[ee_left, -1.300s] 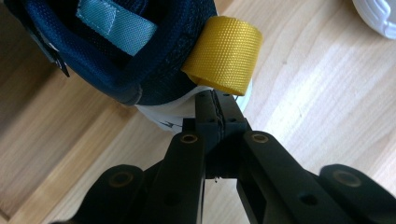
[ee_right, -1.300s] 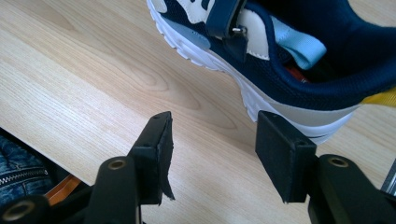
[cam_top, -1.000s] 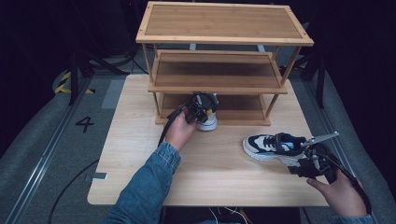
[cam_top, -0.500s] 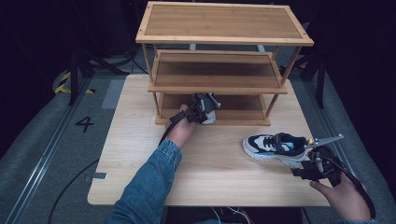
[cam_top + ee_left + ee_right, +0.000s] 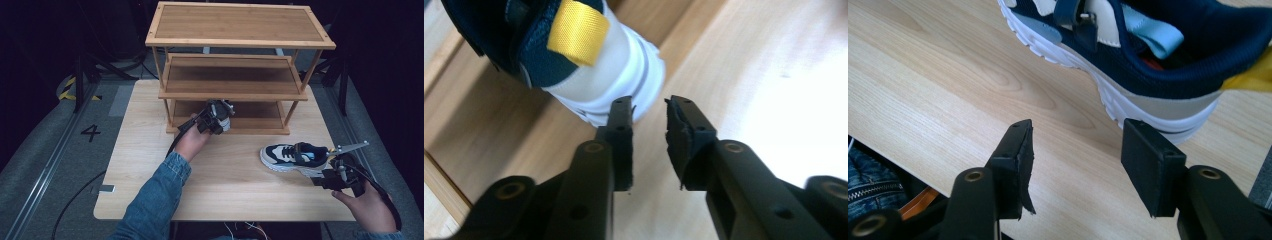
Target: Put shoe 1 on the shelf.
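A navy and white shoe with a yellow heel tab (image 5: 589, 65) rests at the front of the rack's bottom shelf (image 5: 226, 123). My left gripper (image 5: 218, 118) sits just behind its heel. Its jaws have just been opening and stand a little apart (image 5: 649, 107), with nothing between them and the left tip close to the white sole. A matching shoe (image 5: 292, 157) lies on the table at the right. My right gripper (image 5: 327, 170) is open beside its heel (image 5: 1158, 65), with bare table in the gap between its jaws (image 5: 1075, 132).
The three-tier wooden rack (image 5: 240, 90) stands at the back of the light wooden table (image 5: 225, 180). A denim sleeve (image 5: 155, 200) comes in from the bottom edge. Dark floor with a painted numeral (image 5: 91, 132) lies to the left.
The left gripper carried the shoe a little farther in under the rack, then its jaws parted and let go of the heel. The right gripper has stayed where it was.
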Tool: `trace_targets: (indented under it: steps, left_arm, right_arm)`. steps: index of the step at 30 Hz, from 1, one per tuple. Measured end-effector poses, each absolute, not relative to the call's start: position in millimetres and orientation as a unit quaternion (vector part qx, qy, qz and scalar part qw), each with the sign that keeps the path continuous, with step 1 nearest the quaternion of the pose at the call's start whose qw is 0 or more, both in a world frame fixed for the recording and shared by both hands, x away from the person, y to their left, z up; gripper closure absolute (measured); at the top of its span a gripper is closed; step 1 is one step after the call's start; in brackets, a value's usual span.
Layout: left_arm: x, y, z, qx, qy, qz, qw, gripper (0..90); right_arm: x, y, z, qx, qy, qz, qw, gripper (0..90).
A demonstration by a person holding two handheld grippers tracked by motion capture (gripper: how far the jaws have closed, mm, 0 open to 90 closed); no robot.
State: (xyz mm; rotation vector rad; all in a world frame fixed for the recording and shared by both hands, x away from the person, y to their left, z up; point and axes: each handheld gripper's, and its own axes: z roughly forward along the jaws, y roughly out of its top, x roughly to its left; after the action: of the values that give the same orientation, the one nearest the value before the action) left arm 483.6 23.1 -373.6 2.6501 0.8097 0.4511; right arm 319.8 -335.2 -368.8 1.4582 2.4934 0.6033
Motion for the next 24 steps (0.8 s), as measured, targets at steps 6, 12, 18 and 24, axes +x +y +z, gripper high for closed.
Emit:
trace_targets:
  steps: [6,12,18,24]
  left_arm:
    - [470.8,36.8,-358.2,0.929,0.309,0.105,0.175,57.9]
    - [451.7,61.8,-347.7,0.925,0.311,0.069,0.207,51.9]
    - [437.7,84.9,-342.5,0.913,0.334,0.086,0.215,41.1]
    - [424.9,110.9,-342.7,0.895,0.38,0.1,0.21,31.3]
  right_arm:
    - [326.4,-332.3,-366.2,0.486,0.843,0.211,0.096,47.2]
    - [335.5,-339.5,-360.4,0.515,0.824,0.213,0.102,48.6]
    - [342.5,-348.6,-354.1,0.522,0.816,0.219,0.118,48.7]
    - [351.7,-358.9,-350.3,0.526,0.81,0.23,0.124,48.5]
